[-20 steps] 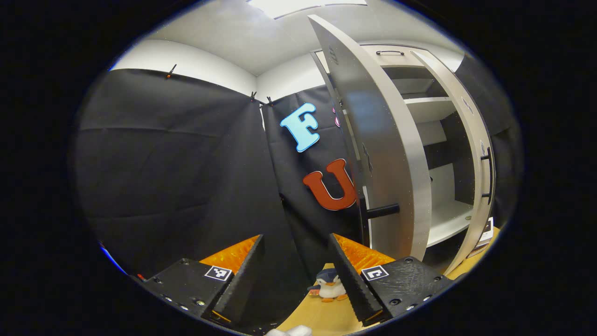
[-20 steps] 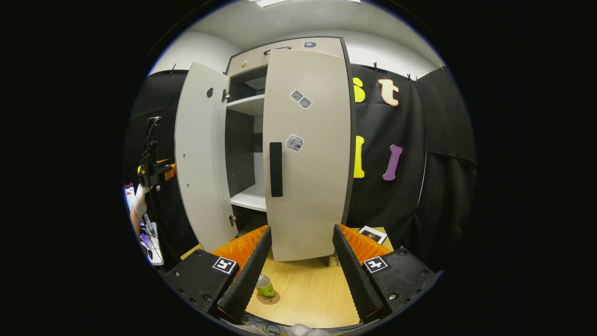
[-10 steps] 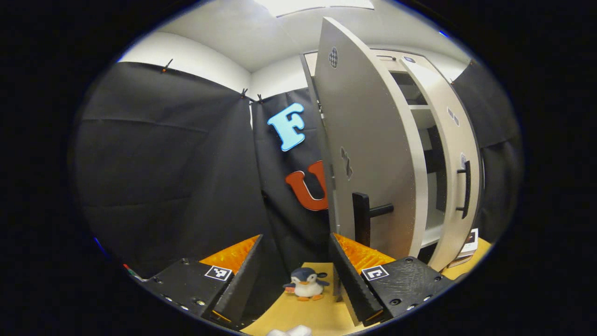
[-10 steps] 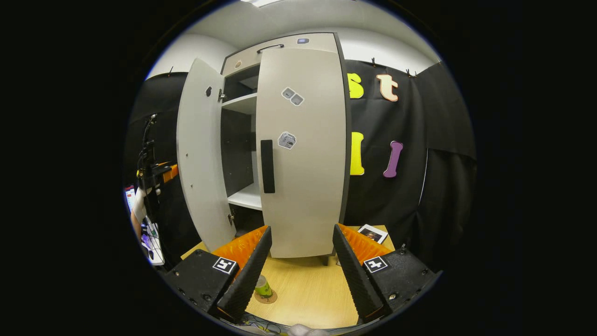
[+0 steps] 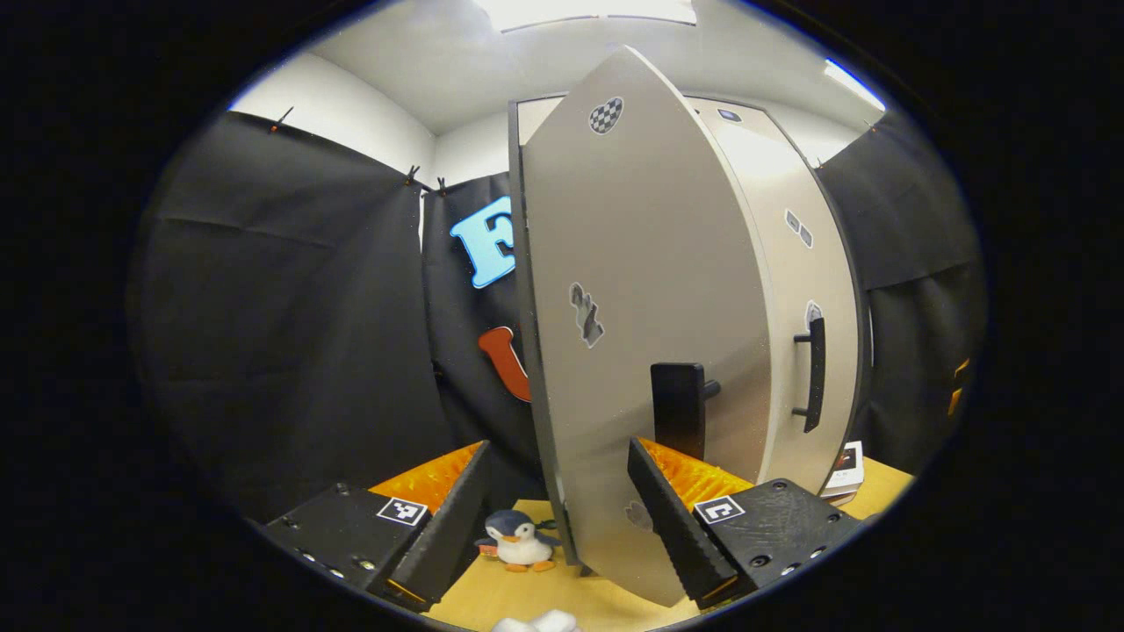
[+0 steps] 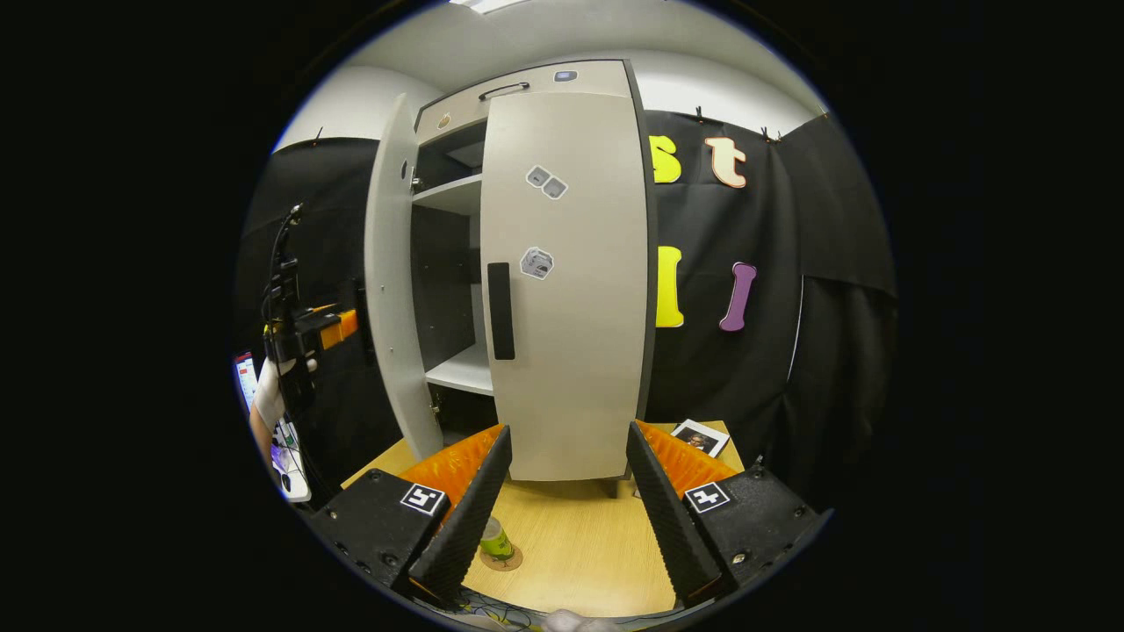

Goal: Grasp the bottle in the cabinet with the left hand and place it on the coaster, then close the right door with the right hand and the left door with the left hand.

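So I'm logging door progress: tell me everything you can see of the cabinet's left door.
The left door is a tall, flat, pale grey panel that looks like laminated board, hinged on the cabinet's left side and partly open, leaving shelves visible. In the left gripper view its front carries a checkered sticker near the top, another sticker at mid-height and a black bar handle. The left gripper is open, straddling the door's bottom edge; contact is unclear.

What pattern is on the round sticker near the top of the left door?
Black-and-white checks on the sticker, clearest in the left gripper view.
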A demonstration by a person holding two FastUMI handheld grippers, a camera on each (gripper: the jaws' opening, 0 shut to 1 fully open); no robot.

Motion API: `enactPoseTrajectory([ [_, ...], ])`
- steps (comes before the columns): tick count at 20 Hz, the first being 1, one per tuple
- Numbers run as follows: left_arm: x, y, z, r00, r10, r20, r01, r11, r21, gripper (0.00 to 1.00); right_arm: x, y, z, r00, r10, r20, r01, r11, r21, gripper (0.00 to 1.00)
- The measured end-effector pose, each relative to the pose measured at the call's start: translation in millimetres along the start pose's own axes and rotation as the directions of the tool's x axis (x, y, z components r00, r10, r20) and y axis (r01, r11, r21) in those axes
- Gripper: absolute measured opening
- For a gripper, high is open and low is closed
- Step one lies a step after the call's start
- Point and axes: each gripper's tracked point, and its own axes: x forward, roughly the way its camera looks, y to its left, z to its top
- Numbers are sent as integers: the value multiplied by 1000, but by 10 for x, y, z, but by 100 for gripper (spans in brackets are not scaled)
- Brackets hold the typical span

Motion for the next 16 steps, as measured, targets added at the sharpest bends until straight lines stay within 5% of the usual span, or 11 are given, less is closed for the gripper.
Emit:
enactPoseTrajectory([
  [16, -583, -204, -40, 997, -72, -18, 71, 997, -36, 96, -55, 194, 109, 995, -75, 67, 73, 997, 23, 82],
])
